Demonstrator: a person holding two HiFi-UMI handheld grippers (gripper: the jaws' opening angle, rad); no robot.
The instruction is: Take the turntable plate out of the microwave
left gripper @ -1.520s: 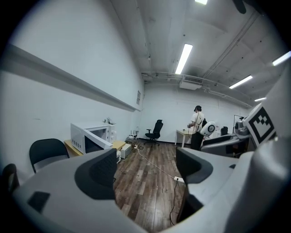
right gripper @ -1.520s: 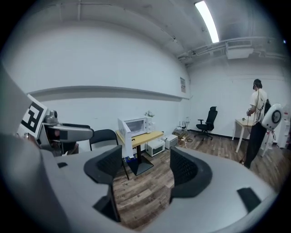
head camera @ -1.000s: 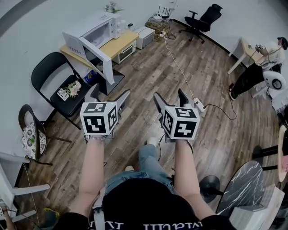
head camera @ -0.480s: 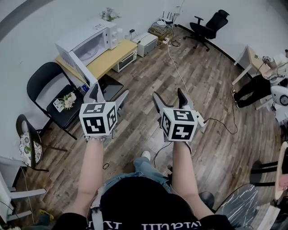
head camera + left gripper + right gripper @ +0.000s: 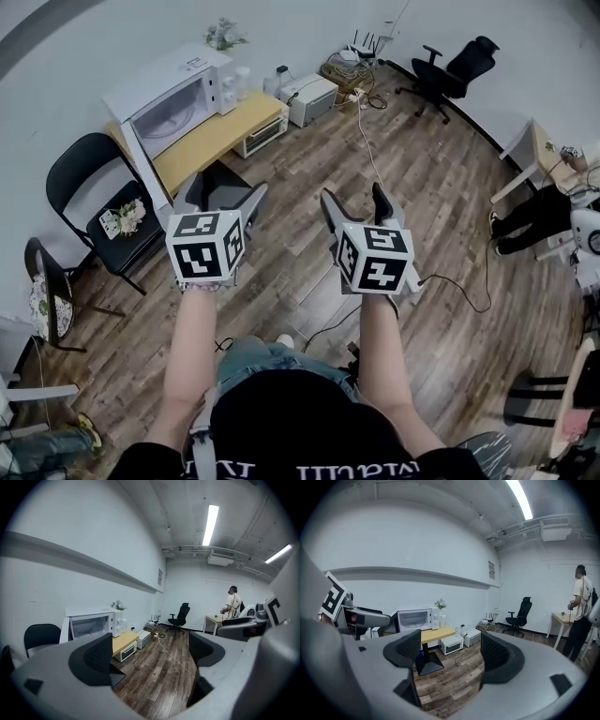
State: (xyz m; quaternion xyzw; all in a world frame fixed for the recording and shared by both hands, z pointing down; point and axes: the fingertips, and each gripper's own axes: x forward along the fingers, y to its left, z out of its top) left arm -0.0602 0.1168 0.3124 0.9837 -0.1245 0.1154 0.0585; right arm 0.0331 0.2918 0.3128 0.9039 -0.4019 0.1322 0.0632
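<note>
Left gripper [image 5: 227,193] and right gripper [image 5: 354,198], jaws apart and empty, stood well off the microwave [image 5: 173,98]; a square approach seemed wise.

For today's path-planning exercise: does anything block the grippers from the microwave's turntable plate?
Nothing visible does: only floor lies between the left gripper, the right gripper and the microwave, whose door looks open.

No wording reads clearly anywhere. White lettering on the black shirt [image 5: 347,472] is upside down and cut by the frame edge. The wall plaque [image 5: 491,570] and a sticker [image 5: 192,64] atop the microwave [image 5: 178,103] are too small to read. The left marker cube [image 5: 204,247] and right marker cube [image 5: 377,258] bear black-and-white square codes only, no letters.
</note>
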